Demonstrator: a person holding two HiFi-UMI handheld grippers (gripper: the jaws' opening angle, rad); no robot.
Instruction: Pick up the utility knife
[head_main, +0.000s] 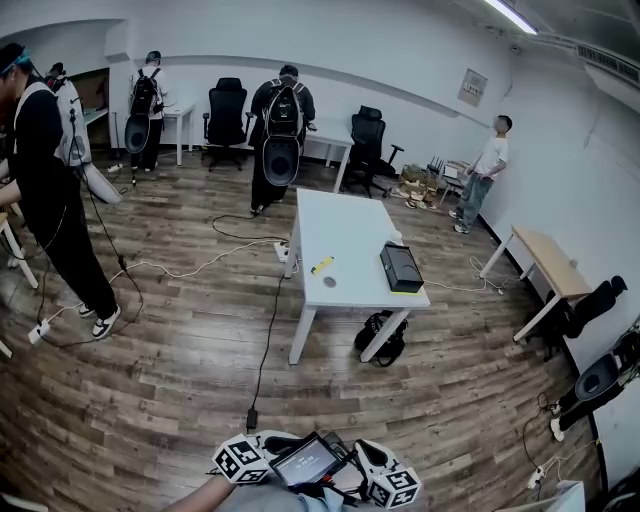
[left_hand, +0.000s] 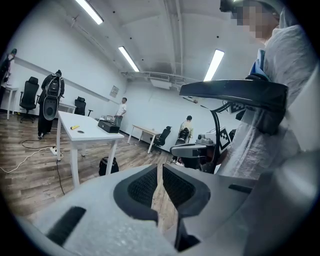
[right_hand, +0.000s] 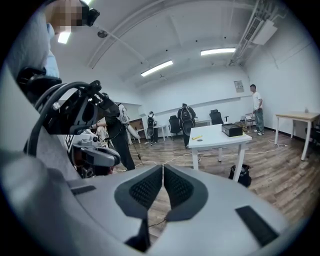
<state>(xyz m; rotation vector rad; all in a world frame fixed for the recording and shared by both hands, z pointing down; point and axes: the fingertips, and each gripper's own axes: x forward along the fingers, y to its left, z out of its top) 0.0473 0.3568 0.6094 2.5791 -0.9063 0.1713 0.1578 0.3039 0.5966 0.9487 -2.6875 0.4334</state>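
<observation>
Currently, knife: yellow utility knife (head_main: 321, 265) lies on the white bench (head_main: 345, 225), left of a black box (head_main: 401, 267) (well apart from both hand-held grippers).
left hand-held gripper (left_hand: 160, 187): jaws together, empty.
right hand-held gripper (right_hand: 163, 187): jaws together, empty.

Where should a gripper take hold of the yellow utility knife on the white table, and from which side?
Probably at the middle of the utility knife, from above, with the jaws across its narrow width: it lies flat on the white table, well apart from the black box. Finer detail is too small to see.
</observation>
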